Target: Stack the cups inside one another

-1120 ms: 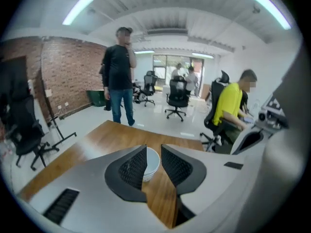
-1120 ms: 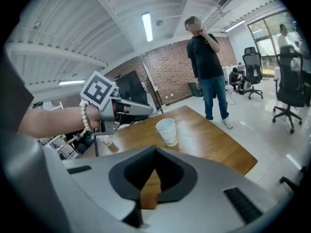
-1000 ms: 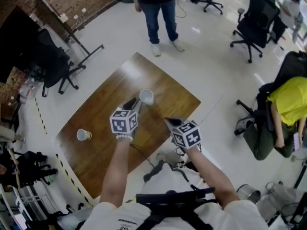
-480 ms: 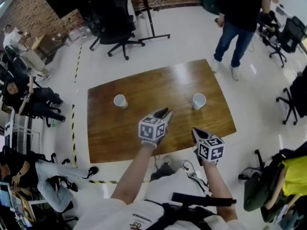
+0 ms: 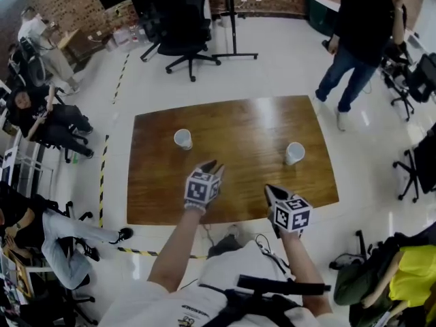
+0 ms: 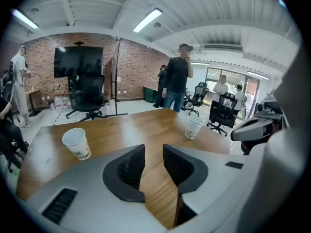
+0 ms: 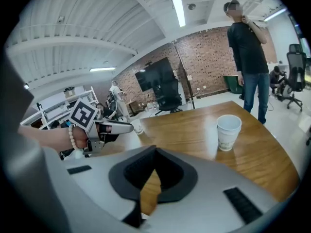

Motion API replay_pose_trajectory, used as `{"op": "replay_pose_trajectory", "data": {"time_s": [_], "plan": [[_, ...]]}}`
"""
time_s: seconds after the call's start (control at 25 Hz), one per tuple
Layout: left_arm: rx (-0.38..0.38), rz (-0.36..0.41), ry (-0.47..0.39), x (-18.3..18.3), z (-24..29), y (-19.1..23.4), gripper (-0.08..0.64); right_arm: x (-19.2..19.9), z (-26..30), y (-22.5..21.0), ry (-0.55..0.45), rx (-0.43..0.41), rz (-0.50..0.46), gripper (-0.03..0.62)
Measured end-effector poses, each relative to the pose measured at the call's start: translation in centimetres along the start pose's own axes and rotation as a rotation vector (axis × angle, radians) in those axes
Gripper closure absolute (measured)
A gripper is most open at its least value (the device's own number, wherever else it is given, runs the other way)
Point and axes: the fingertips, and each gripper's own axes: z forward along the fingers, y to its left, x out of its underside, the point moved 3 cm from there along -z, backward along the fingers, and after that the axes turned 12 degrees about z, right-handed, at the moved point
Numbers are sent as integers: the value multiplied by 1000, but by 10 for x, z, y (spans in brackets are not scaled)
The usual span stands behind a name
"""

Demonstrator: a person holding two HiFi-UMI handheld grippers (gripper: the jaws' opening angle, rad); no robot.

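I'm seeing a wooden table (image 5: 238, 125) on pale office floor, with a brick wall (image 6: 131, 62) behind. The left cup (image 5: 182, 139) is standing at 11 o'clock of the left gripper (image 5: 209, 164), and the right cup (image 5: 295, 152) at 1 o'clock of the right gripper (image 5: 268, 189). The cups are well apart. Left jaws have just been opening, with nothing between them. Right jaws are pressing together, empty. A standing person (image 5: 361, 39) is waiting off the table's 1 o'clock corner.

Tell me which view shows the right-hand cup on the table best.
The right gripper view: the cup stands close, upright and unblocked. The head view shows it small from above; the left gripper view shows it small and far off.
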Motion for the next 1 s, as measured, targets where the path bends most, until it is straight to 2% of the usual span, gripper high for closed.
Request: {"op": "replay_pose_trajectory", "data": {"time_s": [0.12,0.28,0.4,0.64,1.0], "plan": [[-57,24,30,8,-8,36,439,-3,12,11,5,-4,-6,591],[-134,95,69,13,-17,89,439,-3,30,27,7,-1,-5,591],[-156,135,88,14,-19,121,437,-1,41,35,4,8,7,591],[-154,194,139,18,-6,156,437,-1,51,39,4,33,16,591],[-117,297,189,18,25,175,437,-1,59,35,4,67,42,591]]}}
